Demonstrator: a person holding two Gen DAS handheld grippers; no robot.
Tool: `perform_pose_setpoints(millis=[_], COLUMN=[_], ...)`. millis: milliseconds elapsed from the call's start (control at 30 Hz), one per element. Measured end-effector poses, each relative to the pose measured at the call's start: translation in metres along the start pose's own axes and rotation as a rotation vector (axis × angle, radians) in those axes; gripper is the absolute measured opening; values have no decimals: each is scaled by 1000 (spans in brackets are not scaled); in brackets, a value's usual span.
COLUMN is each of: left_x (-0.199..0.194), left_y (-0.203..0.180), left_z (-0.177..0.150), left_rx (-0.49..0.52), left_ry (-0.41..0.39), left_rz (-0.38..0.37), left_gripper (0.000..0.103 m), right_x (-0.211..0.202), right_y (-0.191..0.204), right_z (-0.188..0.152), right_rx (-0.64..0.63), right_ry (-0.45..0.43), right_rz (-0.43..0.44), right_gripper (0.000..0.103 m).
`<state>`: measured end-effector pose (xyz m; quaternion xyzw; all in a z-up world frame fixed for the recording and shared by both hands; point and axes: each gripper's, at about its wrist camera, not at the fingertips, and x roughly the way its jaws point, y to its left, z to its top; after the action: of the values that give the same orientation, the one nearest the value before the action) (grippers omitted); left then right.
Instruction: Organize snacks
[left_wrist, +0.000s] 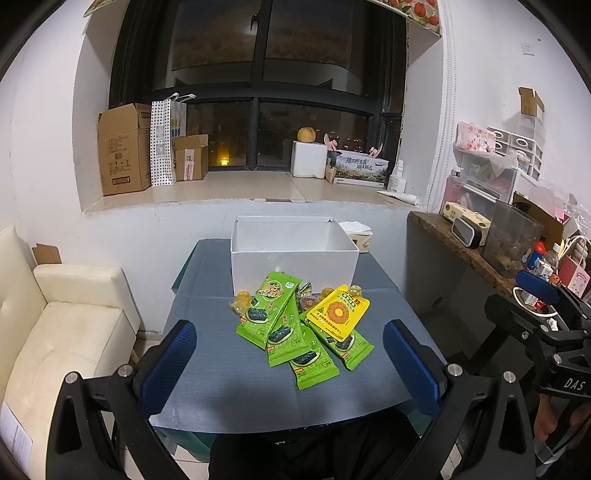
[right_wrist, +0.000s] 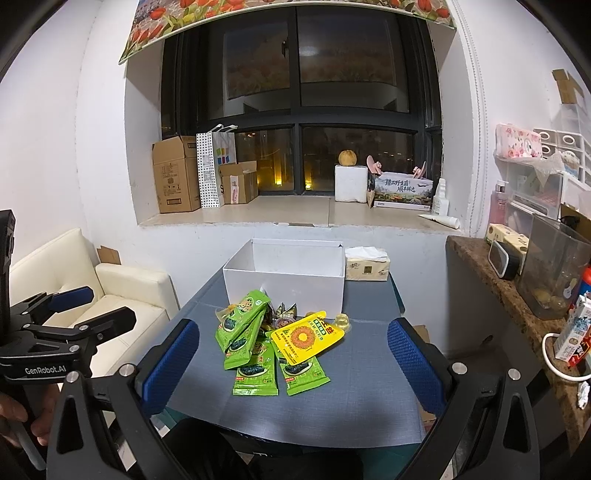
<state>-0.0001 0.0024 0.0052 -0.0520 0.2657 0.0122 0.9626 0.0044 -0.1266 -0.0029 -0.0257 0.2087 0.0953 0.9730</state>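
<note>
A pile of snacks lies mid-table: several green seaweed packets (left_wrist: 291, 332) (right_wrist: 255, 350), one yellow sunflower packet (left_wrist: 338, 313) (right_wrist: 306, 336) on top, and small jelly cups (left_wrist: 242, 299) (right_wrist: 341, 320) around them. Behind the pile stands an open white box (left_wrist: 293, 253) (right_wrist: 284, 277) that looks empty. My left gripper (left_wrist: 290, 363) is open, held above the table's near edge, short of the pile. My right gripper (right_wrist: 293, 363) is open too, likewise in front of the pile, with nothing between its fingers. Each gripper also shows at the edge of the other's view.
The snacks rest on a blue-grey table (left_wrist: 207, 325) (right_wrist: 369, 369). A cream sofa (left_wrist: 70, 325) (right_wrist: 122, 291) stands left. A cluttered counter (left_wrist: 480, 254) (right_wrist: 517, 295) runs along the right. A tissue pack (right_wrist: 367, 267) sits beside the box. Cardboard boxes (left_wrist: 123, 147) line the windowsill.
</note>
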Motion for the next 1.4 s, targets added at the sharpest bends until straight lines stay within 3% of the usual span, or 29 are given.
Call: perform_pose_setpoints(millis=[800, 1133, 1400], left_x=[5, 36, 80], left_y=[6, 16, 32], left_z=[-2, -8, -10], left_rx=[24, 32, 10], left_ry=[-24, -9, 63], left_rz=[27, 27, 9], left_gripper=[103, 103, 103], right_x=[15, 90, 172], right_y=[-2, -16, -25], right_z=[-6, -21, -29], right_rx=[4, 17, 62], right_ry=[37, 170, 278], right_rz=[1, -2, 10], right_gripper=[103, 103, 103])
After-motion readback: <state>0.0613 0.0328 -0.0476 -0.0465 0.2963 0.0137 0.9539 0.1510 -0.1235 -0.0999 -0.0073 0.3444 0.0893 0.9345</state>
